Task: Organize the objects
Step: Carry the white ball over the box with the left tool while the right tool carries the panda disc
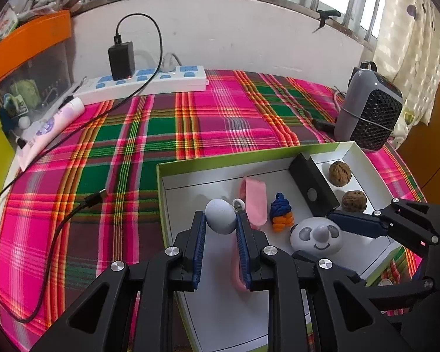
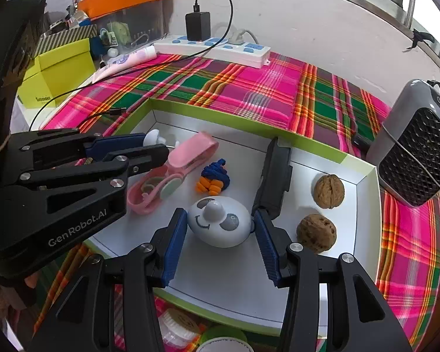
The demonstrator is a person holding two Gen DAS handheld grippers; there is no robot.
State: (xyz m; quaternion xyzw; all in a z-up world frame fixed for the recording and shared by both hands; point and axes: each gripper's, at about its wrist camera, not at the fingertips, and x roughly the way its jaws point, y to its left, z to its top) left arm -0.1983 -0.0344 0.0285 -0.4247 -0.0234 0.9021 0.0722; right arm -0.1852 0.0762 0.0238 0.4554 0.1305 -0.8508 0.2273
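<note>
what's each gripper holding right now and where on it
Left gripper pinches the small pale grey-blue ball across its sides. Right gripper brackets the white smiley-face toy at its sides; contact unclear.

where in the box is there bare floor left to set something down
Bare white floor lies near the front wall of the box, in front of the koala toy and walnuts. The middle, around the pink strap and knitted toy, is crowded.
</note>
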